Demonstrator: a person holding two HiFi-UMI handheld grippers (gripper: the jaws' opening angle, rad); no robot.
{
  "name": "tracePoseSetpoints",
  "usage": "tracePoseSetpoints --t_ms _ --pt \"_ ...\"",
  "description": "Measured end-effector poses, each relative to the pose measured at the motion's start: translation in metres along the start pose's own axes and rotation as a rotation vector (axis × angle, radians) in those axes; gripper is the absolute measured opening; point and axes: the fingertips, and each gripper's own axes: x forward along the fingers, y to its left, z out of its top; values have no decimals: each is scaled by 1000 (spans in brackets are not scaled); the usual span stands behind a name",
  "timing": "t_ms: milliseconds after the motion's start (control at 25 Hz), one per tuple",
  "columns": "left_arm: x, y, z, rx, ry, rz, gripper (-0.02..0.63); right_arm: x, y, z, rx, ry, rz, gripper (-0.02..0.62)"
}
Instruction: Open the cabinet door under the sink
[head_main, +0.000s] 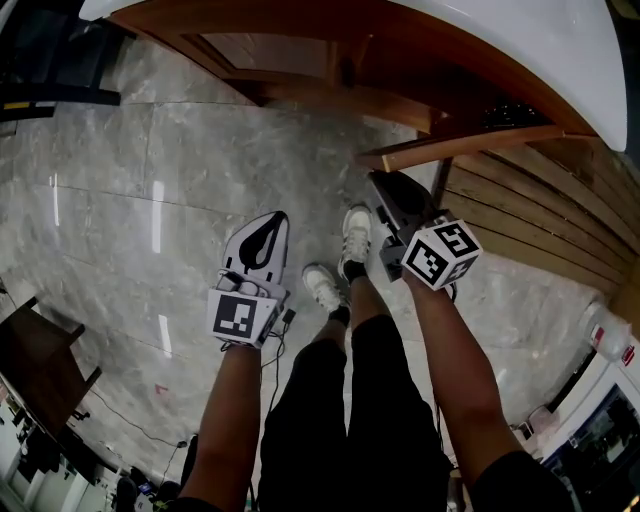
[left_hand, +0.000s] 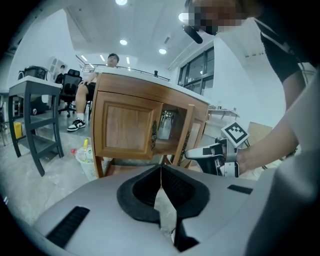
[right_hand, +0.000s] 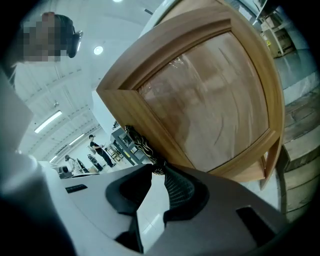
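Wooden door (right_hand: 210, 95) stood part-open off the cabinet (left_hand: 125, 127), with the right gripper (right_hand: 160, 173) clamped on its handle (right_hand: 141, 144) and the left gripper (left_hand: 161, 169) closed, empty. Pulling seemed underway; next, swing it wider.

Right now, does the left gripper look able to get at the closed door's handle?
Probably yes. The left gripper faces the closed door's handle with nothing between; its jaws are together and must open. The right gripper is clamped on the other door's handle, clear of it.

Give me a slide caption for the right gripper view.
Right gripper pinching the lower end of the ornate handle on the open wooden cabinet door.
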Motion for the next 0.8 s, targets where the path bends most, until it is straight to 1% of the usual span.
tracePoseSetpoints --t_ms 200,440,640,800 --pt "-21 -17 -6 4 -12 -21 25 -22 2 -12 -41 18 25 91" --pt "-41 -31 -28 30 13 -34 25 -47 4 -23 -94 33 41 92" --pt "-40 -53 -32 38 13 -48 25 -74 2 -33 -102 43 32 94" --pt "-31 -74 -29 39 9 -59 25 -95 -3 -40 -112 53 50 94"
